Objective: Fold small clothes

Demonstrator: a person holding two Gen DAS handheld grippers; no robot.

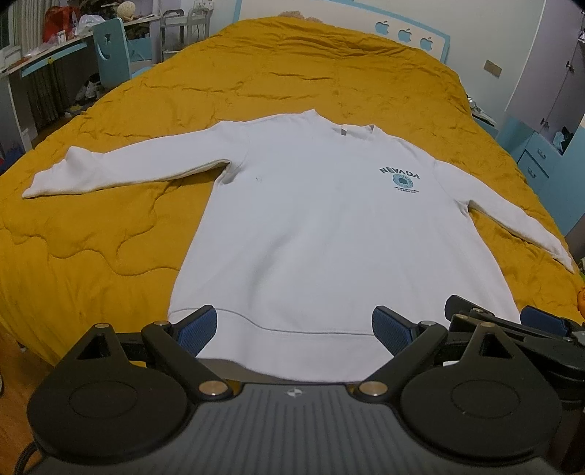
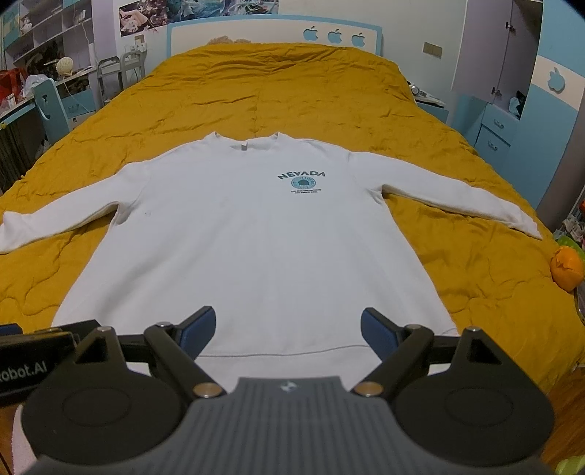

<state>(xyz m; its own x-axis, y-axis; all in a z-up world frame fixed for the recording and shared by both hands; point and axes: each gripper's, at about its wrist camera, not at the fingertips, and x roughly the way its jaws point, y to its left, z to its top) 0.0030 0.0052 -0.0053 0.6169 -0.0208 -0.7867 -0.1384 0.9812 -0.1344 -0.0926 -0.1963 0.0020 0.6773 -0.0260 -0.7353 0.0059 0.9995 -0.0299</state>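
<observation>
We saw the bed (image 1: 109, 237) first, covered by a mustard-yellow quilted cover that filled most of both wrist views, with a white-and-blue headboard (image 2: 256, 34) carrying three apple shapes at its far end. On the bed lay the white sweatshirt (image 1: 310, 226), spread flat and front side up, its collar toward the headboard and its hem at the near edge, closest to us. Both sleeves were stretched out to the sides and lay flat on the cover. A dark "NEVADA" print (image 2: 300, 182) with a round teal emblem sat on the chest. We held the left gripper (image 1: 294, 330) over the hem, its blue-padded fingers (image 1: 199, 327) wide apart and clamped on nothing. The right gripper (image 2: 289, 330) hovered just beside it over the same hem, its fingers (image 2: 376, 338) likewise spread and empty. A small orange object (image 2: 566, 268) rested at the right edge of the bed, well apart from the sweatshirt.
</observation>
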